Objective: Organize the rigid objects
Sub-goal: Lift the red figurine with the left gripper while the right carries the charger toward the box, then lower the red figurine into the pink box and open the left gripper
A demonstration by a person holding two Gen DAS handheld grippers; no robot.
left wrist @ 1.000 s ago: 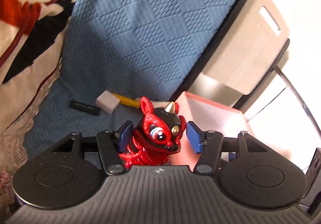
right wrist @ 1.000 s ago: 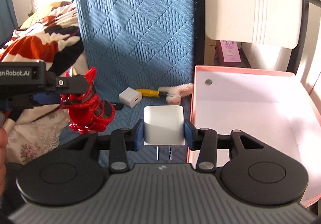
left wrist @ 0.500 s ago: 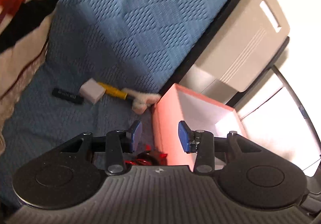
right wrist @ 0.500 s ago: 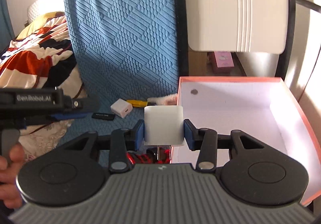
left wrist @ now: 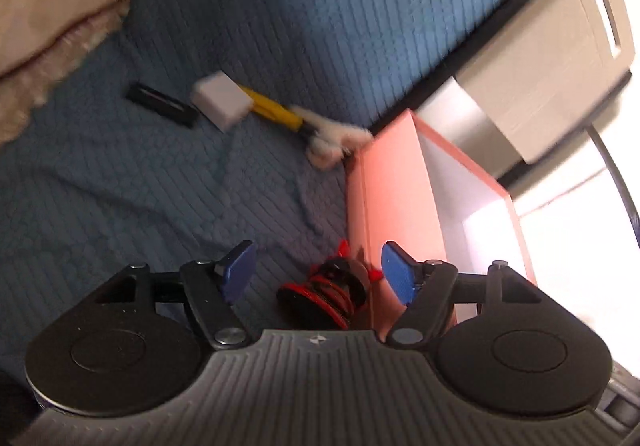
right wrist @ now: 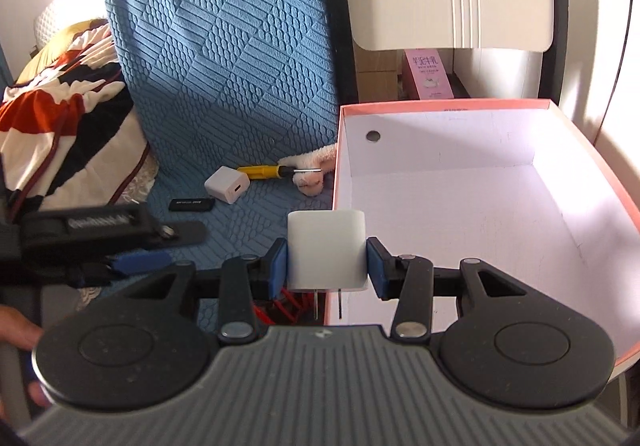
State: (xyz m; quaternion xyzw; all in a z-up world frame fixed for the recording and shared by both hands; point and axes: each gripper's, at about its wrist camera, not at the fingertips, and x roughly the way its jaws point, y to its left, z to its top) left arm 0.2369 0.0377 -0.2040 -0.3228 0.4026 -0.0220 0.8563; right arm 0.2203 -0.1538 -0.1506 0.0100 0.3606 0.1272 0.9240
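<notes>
Left tongs (left wrist: 316, 273) spreading over glossy red figurine (left wrist: 326, 292); right tongs (right wrist: 326, 266) pinching smooth white cube charger (right wrist: 326, 252), pink cardboard box (right wrist: 592, 150) at two o'clock.

Red-and-black figurine (left wrist: 334, 296): a second ago upright between the pads of the left gripper (left wrist: 316, 274); now lying on the blue quilted cover (left wrist: 160, 206), against the outer wall of the pink box (left wrist: 384, 206), free of both pads.

Left gripper: jaws opening, pads clear of the figurine on either side; carried lower over the cover than before.

White plug adapter (right wrist: 326, 252), in the right gripper (right wrist: 326, 266): formerly over the cover beside the box, now at the box's near corner, prongs at its rim.
</notes>
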